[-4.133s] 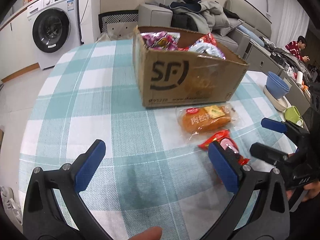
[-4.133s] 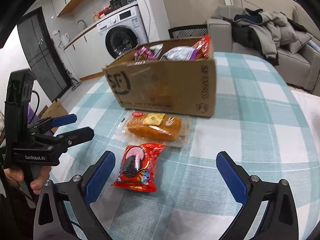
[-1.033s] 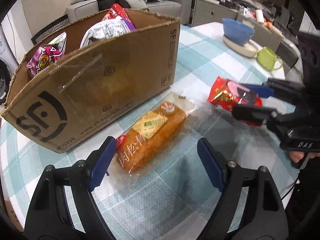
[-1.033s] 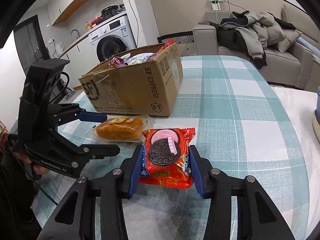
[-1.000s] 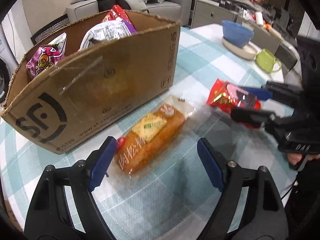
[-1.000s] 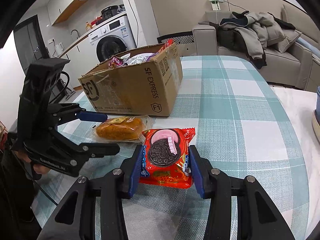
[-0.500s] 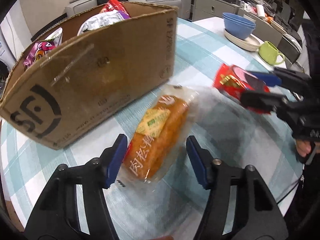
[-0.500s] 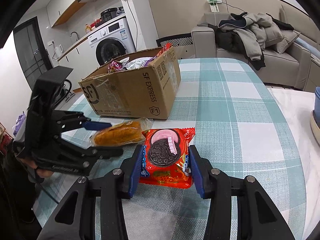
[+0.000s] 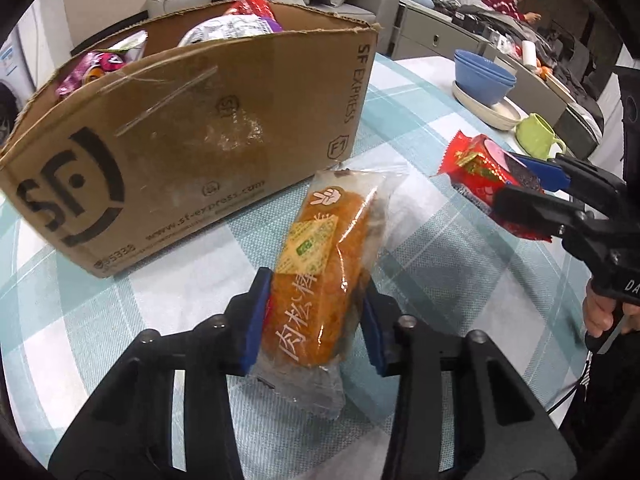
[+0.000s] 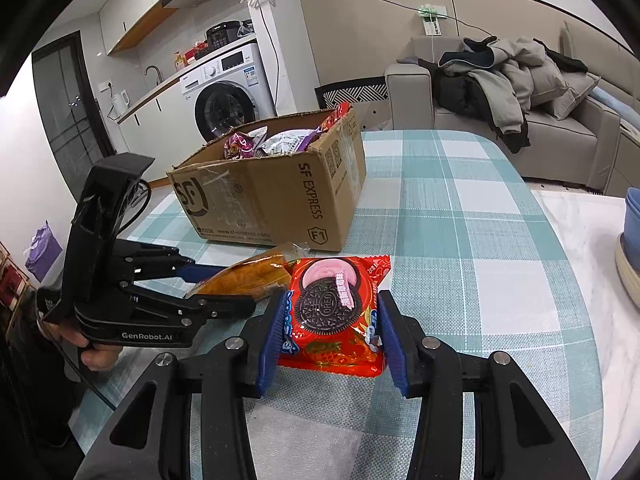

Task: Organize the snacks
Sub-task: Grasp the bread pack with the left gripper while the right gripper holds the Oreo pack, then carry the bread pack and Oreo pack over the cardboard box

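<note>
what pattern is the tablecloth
Teal and white checks on the tablecloth, clearest in the right wrist view.

From my left camera, the bread packet's [image 9: 316, 280] sides are hidden behind the pads [image 9: 256, 320]. The box [image 10: 276, 196] wall covers most of the snacks [image 10: 280, 142] inside it. The blue bowls [image 10: 632, 220] are cut off at the right camera's edge.
</note>
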The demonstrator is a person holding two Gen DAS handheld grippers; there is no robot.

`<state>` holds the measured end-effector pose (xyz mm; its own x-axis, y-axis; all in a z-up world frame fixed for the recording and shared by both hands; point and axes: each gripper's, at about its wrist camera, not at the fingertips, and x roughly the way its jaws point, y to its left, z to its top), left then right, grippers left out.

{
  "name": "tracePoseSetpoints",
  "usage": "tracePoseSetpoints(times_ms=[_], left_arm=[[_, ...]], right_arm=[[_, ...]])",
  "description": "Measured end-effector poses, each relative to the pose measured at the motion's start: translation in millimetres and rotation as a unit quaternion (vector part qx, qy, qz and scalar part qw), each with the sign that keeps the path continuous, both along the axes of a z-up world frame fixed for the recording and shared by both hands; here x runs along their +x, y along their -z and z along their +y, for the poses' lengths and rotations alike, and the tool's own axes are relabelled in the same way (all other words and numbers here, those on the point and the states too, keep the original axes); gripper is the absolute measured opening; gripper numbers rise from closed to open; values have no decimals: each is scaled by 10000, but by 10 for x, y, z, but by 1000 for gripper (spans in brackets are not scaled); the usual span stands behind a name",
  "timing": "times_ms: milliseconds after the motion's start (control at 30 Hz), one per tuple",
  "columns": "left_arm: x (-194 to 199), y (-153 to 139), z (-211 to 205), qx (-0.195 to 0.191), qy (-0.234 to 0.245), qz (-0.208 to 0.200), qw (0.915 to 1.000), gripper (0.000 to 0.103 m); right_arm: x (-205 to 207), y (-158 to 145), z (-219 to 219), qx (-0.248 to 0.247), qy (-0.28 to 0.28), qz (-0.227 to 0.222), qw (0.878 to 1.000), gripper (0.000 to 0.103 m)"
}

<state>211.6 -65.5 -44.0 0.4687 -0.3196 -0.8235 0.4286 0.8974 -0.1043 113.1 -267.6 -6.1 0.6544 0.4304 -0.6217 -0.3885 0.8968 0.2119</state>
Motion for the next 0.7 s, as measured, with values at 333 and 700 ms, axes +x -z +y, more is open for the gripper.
tracePoseSetpoints(times_ms=[333,700], left_arm=[[-349,-194,218,-413,-370,-182,9983,36],[-730,-549,572,-648,-806,-574,9930,36]], right_arm=[[-113,-138,112,34,-110,-195,9997,45],[-226,-330,260,84,-271,-435,9987,45]])
